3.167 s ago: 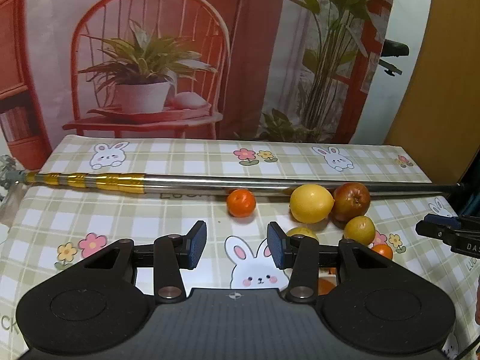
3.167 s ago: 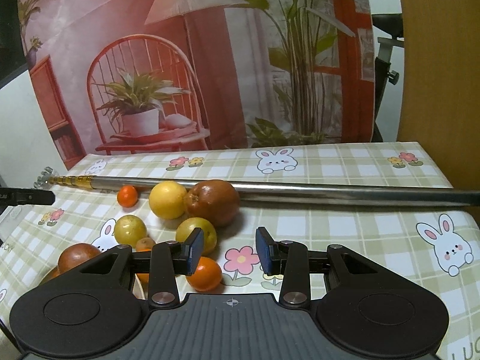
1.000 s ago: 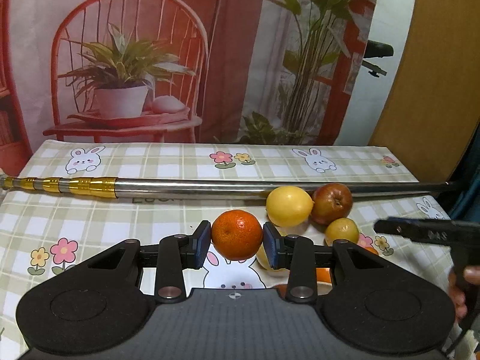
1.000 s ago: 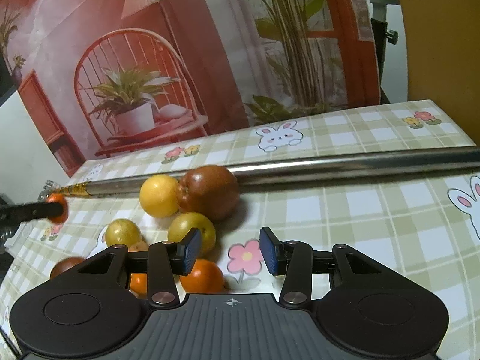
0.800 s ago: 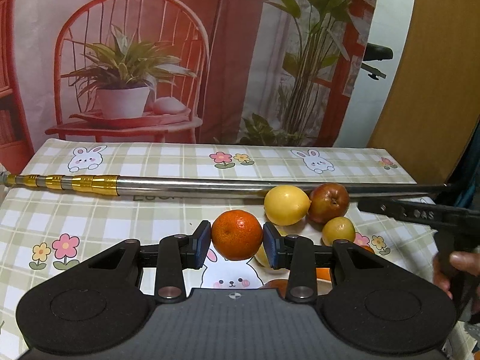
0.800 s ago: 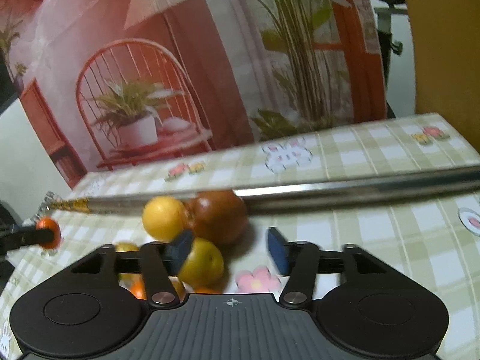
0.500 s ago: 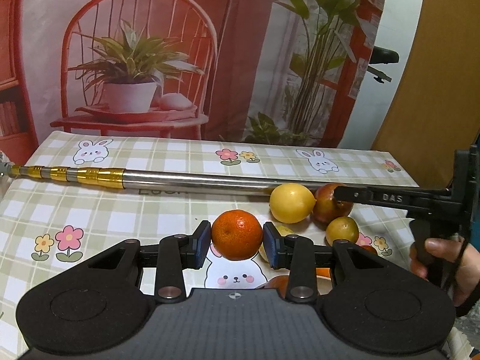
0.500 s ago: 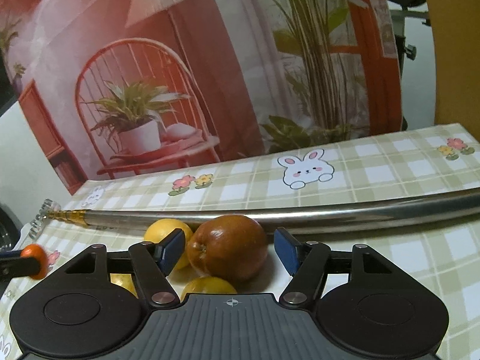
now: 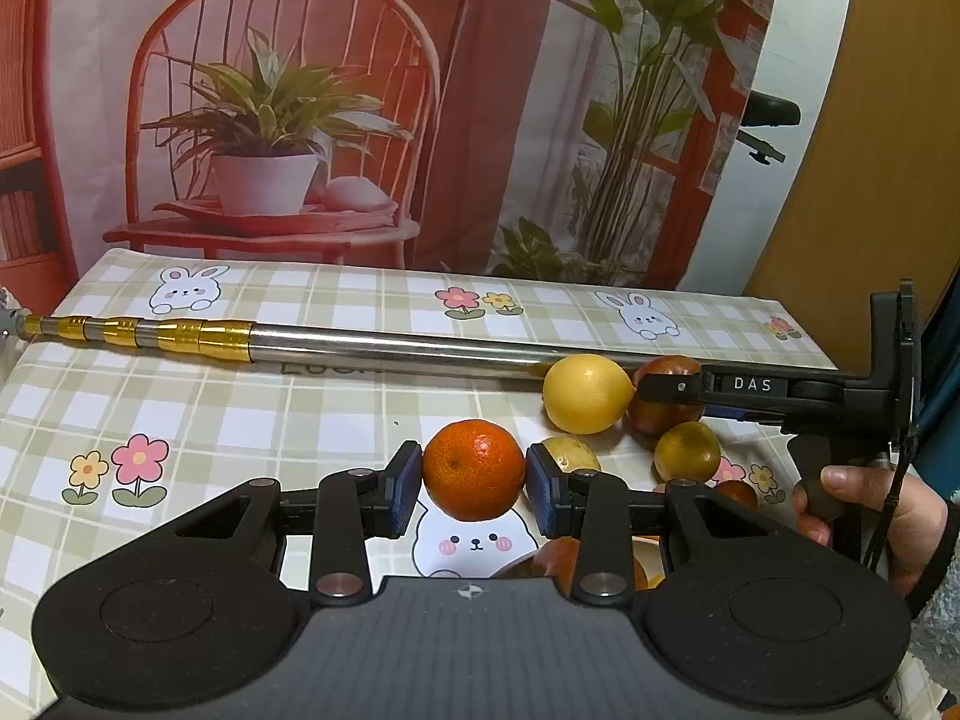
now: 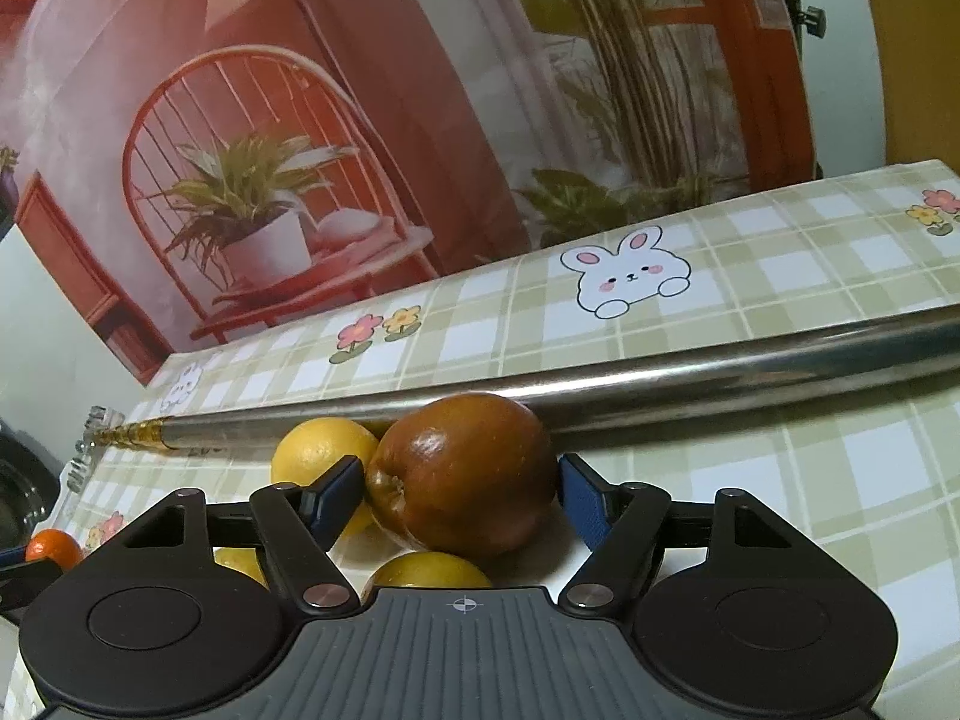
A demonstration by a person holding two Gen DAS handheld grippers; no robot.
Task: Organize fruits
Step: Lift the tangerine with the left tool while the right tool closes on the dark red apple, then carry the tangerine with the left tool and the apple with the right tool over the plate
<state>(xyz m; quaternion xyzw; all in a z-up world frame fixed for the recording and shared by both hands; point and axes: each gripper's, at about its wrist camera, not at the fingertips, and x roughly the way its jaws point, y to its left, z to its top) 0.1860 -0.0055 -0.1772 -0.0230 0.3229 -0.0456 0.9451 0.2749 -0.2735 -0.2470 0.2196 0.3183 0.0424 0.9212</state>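
The left gripper (image 9: 474,485) is clamping a tangerine (image 9: 474,470) clear of the pile while the right gripper (image 10: 462,489), its jaws having just been opening, is straddling a red-brown apple (image 10: 465,474) without yet pressing on it.

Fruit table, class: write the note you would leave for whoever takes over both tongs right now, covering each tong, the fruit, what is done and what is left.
Left tongs: shut on the orange, held above the cloth.
Right tongs: have just been opening; the brown apple sits between the pads, a gap showing at the right pad, so not gripped.
Fruit: the lemon and apple lie against the pole; smaller yellow-green fruits and more orange ones cluster nearer the cameras.
Done: orange picked up.
Left: place the orange, probably close on the apple, then sort the rest. No bin or tray is in view.
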